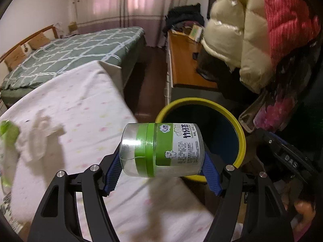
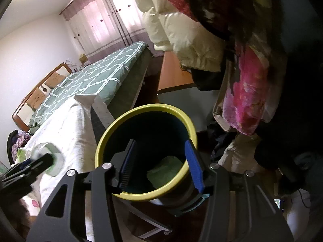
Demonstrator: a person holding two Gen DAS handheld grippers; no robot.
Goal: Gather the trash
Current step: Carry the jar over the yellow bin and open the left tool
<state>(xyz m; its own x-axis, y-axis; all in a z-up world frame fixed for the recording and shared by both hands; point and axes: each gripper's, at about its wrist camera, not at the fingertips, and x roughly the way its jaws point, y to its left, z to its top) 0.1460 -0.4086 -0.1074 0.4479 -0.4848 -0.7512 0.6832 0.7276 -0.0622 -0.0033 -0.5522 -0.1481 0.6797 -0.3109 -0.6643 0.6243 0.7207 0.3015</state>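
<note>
At the far left of the left wrist view, a crumpled tissue (image 1: 38, 135) and a blurred green wrapper (image 1: 8, 133) lie on the cloth-covered table (image 1: 84, 100), both still to be collected. Nearer the middle, the left gripper (image 1: 162, 168) is clamped on a clear jar (image 1: 161, 149) with a green band, held sideways, one blue pad on each end. The jar hangs over the table's right edge, just beside the yellow rim of the bin (image 1: 241, 139), not yet above the opening. It looks like empty, thin plastic: light, fairly stiff, smooth and apt to slip or spin when gripped end to end, so a hold across the labelled body would probably be surer. To the right, coats (image 1: 242, 40) hang over the bin. In the right wrist view, the right gripper (image 2: 159, 165) sits over the bin's mouth with jaws apart and nothing between them; green trash (image 2: 165, 169) lies on the bin's bottom. Releasing the jar cleanly likely needs it carried further right first.
</note>
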